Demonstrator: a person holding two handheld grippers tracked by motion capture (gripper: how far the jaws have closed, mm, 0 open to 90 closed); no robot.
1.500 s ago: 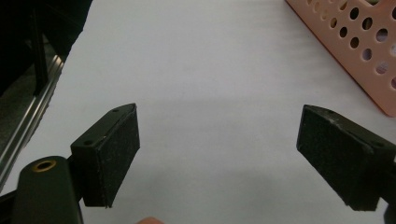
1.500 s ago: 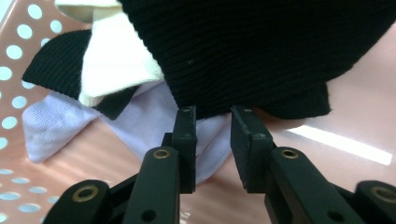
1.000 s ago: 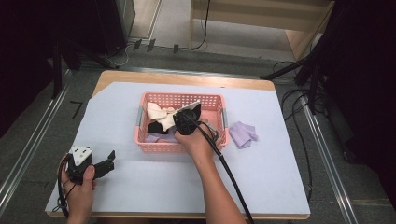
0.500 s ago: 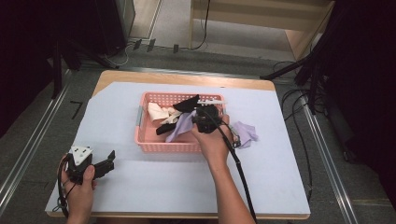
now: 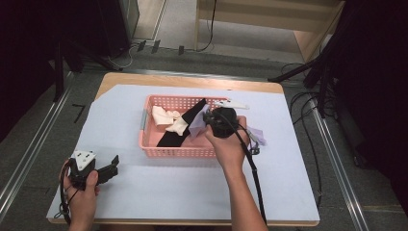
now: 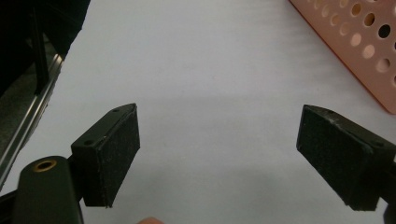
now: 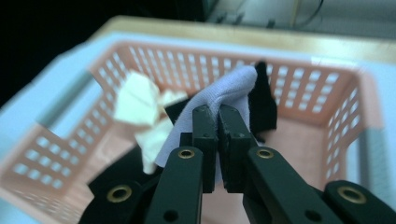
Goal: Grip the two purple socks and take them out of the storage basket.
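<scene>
Holding one lavender cloth (image 7: 219, 100) | basket (image 5: 159, 151): one | grippers: two

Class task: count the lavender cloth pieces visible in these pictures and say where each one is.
2. One lavender cloth is pinched in the right gripper over the pink basket. The second lavender cloth lies on the table right of the basket. More could be hidden under the basket's other cloths.
</scene>
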